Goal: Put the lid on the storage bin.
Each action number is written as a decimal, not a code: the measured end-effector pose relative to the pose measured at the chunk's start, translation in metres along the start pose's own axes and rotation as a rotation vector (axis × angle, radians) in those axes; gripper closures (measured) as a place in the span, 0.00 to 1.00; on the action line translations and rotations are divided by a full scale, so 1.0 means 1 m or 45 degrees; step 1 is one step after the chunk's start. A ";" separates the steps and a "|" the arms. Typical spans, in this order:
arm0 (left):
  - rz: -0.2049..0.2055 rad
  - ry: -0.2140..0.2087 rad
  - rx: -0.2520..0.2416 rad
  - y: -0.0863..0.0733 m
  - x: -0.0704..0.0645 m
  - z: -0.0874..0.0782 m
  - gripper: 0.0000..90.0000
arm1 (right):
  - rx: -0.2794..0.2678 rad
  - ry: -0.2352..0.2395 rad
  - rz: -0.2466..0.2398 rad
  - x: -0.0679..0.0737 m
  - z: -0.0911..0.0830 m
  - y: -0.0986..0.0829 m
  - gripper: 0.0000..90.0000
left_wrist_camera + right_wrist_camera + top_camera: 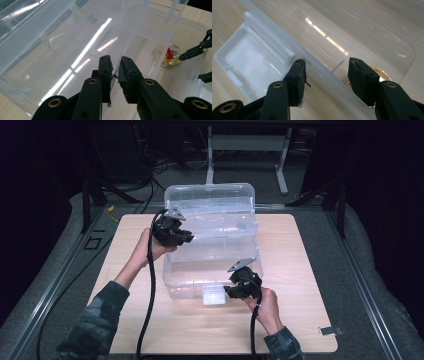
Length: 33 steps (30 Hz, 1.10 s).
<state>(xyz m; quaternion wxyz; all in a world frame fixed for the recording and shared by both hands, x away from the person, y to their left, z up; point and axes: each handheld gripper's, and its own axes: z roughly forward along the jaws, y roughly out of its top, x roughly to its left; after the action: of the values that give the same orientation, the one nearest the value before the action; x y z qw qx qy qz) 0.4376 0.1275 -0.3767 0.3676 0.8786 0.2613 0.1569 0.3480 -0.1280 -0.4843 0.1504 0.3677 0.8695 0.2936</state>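
A clear plastic box (186, 279) stands mid-table with its lid (210, 195) up at the back. A clear inner tray (220, 227) sits raised over the box. My left gripper (181, 237) (115, 65) is shut on that tray's thin left wall. My right gripper (234, 291) (327, 67) is open, its jaws astride the box's front wall beside the white latch (214, 297) (254, 60). A round gold disc with a red label (171, 55) (375, 70) lies on the box floor, partly hidden behind my right jaw.
The wooden table (300, 270) has bare room to the right and front of the box. A small metal clip (331, 330) lies near its front right corner. Dark floor, cables and a grey stand lie beyond the table.
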 end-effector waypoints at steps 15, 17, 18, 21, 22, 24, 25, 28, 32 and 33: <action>-0.009 0.064 -0.041 -0.012 -0.017 -0.007 0.86 | 0.010 -0.005 0.002 0.000 0.000 0.000 0.54; -0.017 0.058 -0.051 -0.015 -0.018 -0.008 0.86 | 0.006 0.004 0.003 -0.001 0.000 0.001 0.54; -0.008 0.062 -0.050 -0.015 -0.019 -0.008 0.86 | 0.005 0.008 0.002 -0.001 0.000 0.001 0.54; -0.001 0.068 -0.041 -0.014 -0.021 -0.008 0.86 | 0.008 0.016 0.004 -0.001 0.000 0.001 0.54; -0.005 0.072 -0.043 -0.015 -0.022 -0.008 0.86 | 0.007 0.017 0.002 -0.002 0.000 0.001 0.54; -0.013 0.080 -0.047 -0.015 -0.024 -0.008 0.86 | 0.006 0.018 0.000 -0.002 0.000 0.001 0.54; -0.008 0.082 -0.047 -0.016 -0.024 -0.008 0.86 | 0.006 0.018 -0.003 -0.002 0.000 0.001 0.54; 0.004 0.089 -0.038 -0.016 -0.026 -0.008 0.86 | 0.007 0.023 0.000 -0.002 0.000 0.001 0.54; 0.000 0.094 -0.043 -0.017 -0.027 -0.009 0.85 | 0.004 0.030 -0.002 -0.003 0.001 0.000 0.55; -0.002 0.091 -0.044 -0.017 -0.028 -0.008 0.85 | 0.003 0.029 0.000 -0.003 0.001 0.000 0.55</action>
<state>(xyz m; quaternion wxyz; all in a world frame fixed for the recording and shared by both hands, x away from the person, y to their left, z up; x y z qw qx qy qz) 0.4053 0.1267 -0.3858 0.3732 0.8658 0.2722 0.1924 0.3503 -0.1297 -0.4845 0.1400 0.3643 0.8715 0.2969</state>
